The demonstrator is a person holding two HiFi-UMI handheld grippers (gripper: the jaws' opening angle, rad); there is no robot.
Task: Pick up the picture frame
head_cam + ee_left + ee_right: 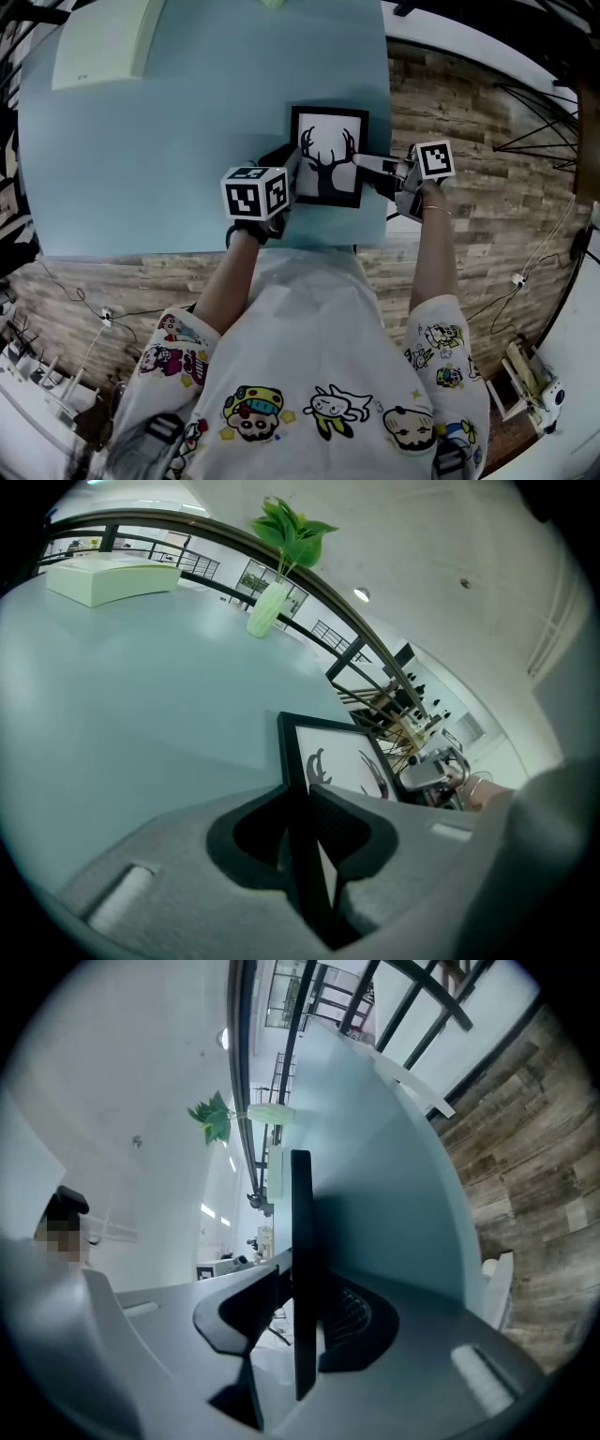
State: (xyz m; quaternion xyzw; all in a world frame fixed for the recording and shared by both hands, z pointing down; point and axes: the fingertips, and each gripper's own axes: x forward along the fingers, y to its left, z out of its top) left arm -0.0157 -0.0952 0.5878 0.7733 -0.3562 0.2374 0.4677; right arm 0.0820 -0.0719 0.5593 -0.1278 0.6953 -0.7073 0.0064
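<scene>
Your picture frame [328, 157] is at the table's [141, 187] near right corner, left gripper [289, 176] on its left side, right gripper [373, 171] on its right; box [98, 42] far left, vase [267, 607] far behind.

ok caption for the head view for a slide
The left gripper and right gripper hold the antler-print picture frame by opposite sides over the blue table.

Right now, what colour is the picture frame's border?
Black; the picture frame shows best in the head view.
</scene>
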